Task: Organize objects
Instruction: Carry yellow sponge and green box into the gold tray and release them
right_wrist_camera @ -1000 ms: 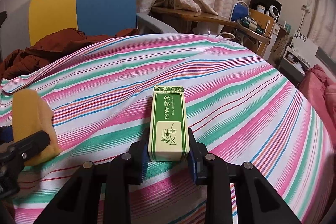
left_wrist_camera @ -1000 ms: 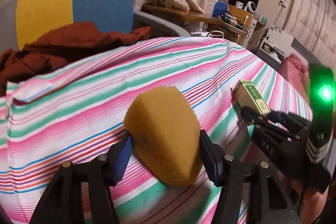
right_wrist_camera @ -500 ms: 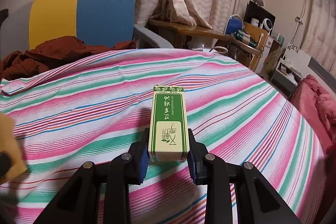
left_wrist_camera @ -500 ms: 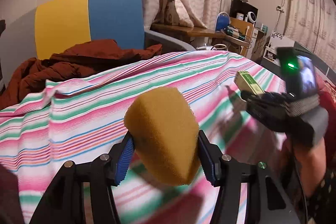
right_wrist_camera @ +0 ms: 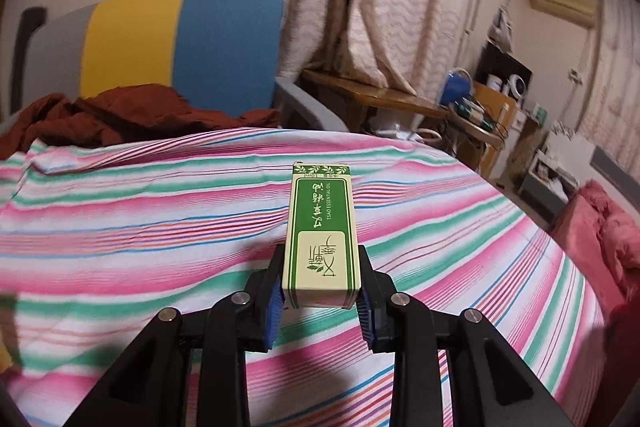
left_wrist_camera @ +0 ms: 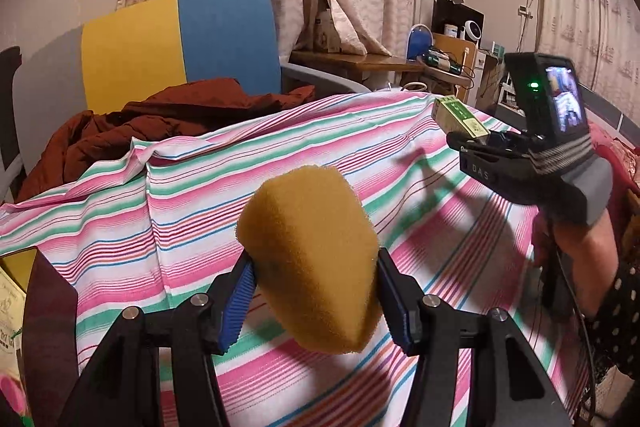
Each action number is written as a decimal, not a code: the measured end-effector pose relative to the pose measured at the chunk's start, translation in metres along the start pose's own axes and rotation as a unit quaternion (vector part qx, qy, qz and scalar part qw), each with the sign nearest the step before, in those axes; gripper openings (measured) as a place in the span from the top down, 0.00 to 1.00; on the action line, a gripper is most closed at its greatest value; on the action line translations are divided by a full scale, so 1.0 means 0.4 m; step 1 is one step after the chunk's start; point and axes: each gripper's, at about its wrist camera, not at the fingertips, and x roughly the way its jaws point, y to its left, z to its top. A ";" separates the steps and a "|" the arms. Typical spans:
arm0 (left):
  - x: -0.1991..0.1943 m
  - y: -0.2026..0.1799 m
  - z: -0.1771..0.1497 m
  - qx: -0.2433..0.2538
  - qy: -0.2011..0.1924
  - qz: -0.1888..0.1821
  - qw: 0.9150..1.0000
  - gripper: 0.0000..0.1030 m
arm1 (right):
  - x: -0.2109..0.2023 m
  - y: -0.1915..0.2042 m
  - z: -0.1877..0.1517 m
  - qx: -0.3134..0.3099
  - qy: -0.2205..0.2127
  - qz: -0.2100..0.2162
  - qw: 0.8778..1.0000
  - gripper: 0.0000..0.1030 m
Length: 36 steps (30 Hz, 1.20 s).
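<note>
The yellow sponge sits squeezed between the blue pads of the left gripper, bulging up and forward out of the jaws, lifted clear above the striped tablecloth. Over at two o'clock in the left wrist view, the right gripper is up in the air too, clamped on the green essential-oil box. In the right wrist view that box runs straight out along the fingers toward twelve o'clock, long axis in line with the jaws, near end pinched between the pads, far end hanging free over the cloth.

So both hands are loaded and both loads are off the table; the coming move looks like a carry to wherever these things belong. The likely candidate is at eight o'clock in the left view: a dark-edged container with printed packaging inside, cut off by the frame, so its shape and how full it is cannot be judged. The left gripper is much the nearer to it.

Beyond the table at eleven o'clock, a rust-red jacket is heaped on the yellow-and-blue chair. The right view is motion-blurred, and the sponge does not show in it.
</note>
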 end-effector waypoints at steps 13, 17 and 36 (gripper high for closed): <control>-0.048 -0.006 -0.043 0.023 0.005 -0.009 1.000 0.44 | -0.174 0.108 -0.070 0.000 0.028 0.107 0.994 0.70; -0.075 0.001 -0.060 0.022 0.005 -0.011 1.000 0.44 | -0.226 0.137 -0.114 0.058 0.056 0.150 0.985 0.70; -0.396 0.277 -0.142 -0.111 0.002 -0.020 0.994 0.43 | -0.462 0.413 -0.068 0.064 0.057 0.300 0.950 0.70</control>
